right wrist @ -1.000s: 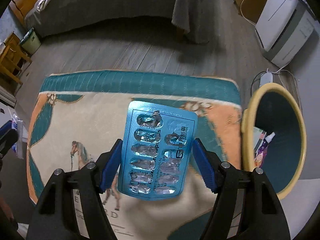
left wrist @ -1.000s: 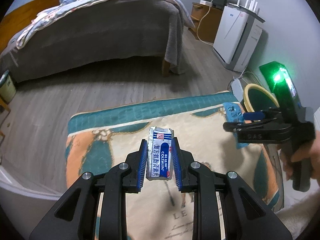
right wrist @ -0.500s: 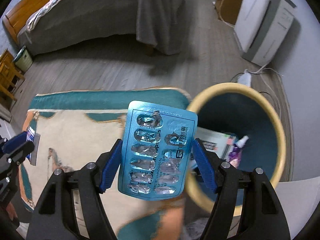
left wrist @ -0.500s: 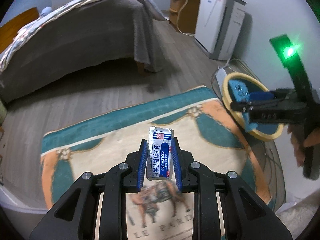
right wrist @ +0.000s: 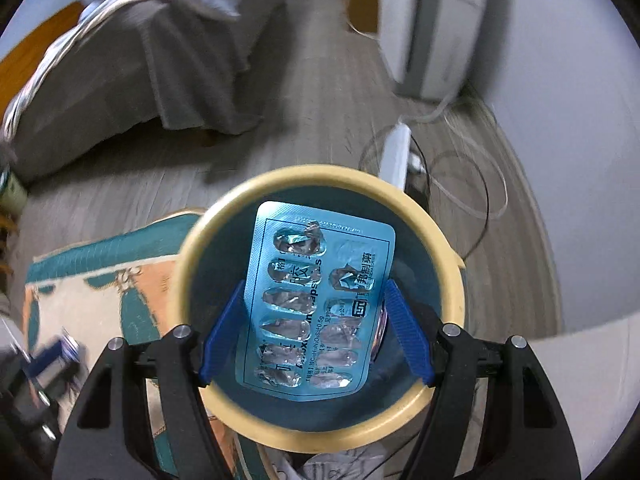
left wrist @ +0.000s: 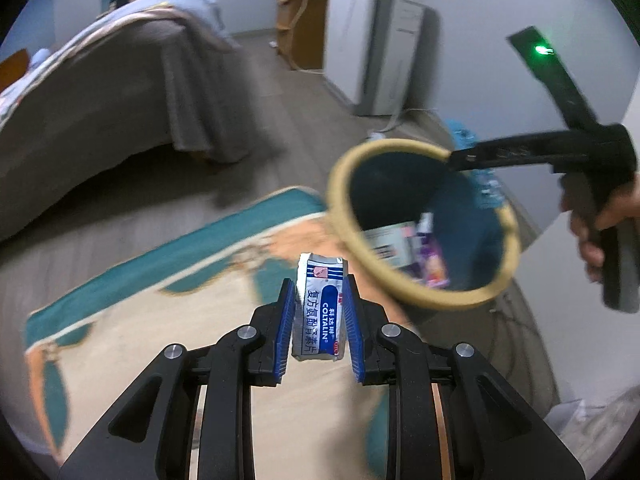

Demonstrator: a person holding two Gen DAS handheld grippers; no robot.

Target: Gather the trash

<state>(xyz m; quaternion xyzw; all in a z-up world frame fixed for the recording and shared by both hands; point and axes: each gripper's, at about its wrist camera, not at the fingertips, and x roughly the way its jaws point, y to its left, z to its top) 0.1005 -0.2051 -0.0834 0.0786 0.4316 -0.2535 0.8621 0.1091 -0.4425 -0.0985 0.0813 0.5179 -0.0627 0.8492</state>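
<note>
My left gripper [left wrist: 319, 307] is shut on a small white and blue medicine packet [left wrist: 320, 308], held above the rug just left of the bin. My right gripper [right wrist: 316, 334] is shut on an empty blue blister pack [right wrist: 316, 304] and holds it directly over the mouth of the round bin [right wrist: 448, 280], which has a yellow rim and dark teal inside. In the left wrist view the bin [left wrist: 340, 208] holds some wrappers, and the right gripper's body [left wrist: 532, 152] reaches over its far rim from the right.
A teal, orange and cream rug [left wrist: 140, 292] lies left of the bin. A grey-covered bed [left wrist: 100, 120] stands behind. A white appliance [left wrist: 372, 40] stands by the wall, with a power strip and loose cables [right wrist: 452, 168] on the floor behind the bin.
Both grippers have moved right toward the bin. The blister pack went from over the rug to directly above the bin's opening. The left gripper still holds the packet.
</note>
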